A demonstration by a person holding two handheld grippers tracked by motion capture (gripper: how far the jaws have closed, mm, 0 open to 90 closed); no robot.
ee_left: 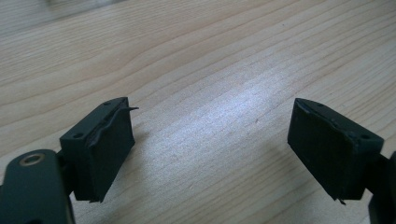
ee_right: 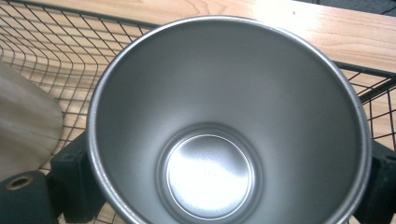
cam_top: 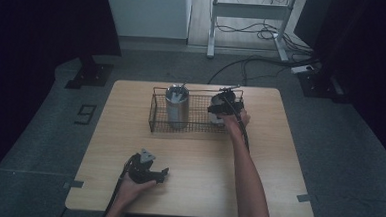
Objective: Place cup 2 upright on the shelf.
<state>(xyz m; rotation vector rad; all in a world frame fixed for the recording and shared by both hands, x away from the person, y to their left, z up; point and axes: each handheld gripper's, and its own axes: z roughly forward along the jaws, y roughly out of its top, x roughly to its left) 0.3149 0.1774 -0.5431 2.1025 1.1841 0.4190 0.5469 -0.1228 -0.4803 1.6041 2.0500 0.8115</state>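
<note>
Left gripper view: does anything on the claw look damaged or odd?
Yes. On the left claw, one pad is peeling at its top edge, with a curled strip sticking out; the other pad is frayed at its lower corner. The steel cup in the right claw looks undamaged.

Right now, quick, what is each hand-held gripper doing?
Left hand-held gripper: open, empty, above the wooden table.
Right hand-held gripper: closed around a steel cup in the wire basket.
</note>
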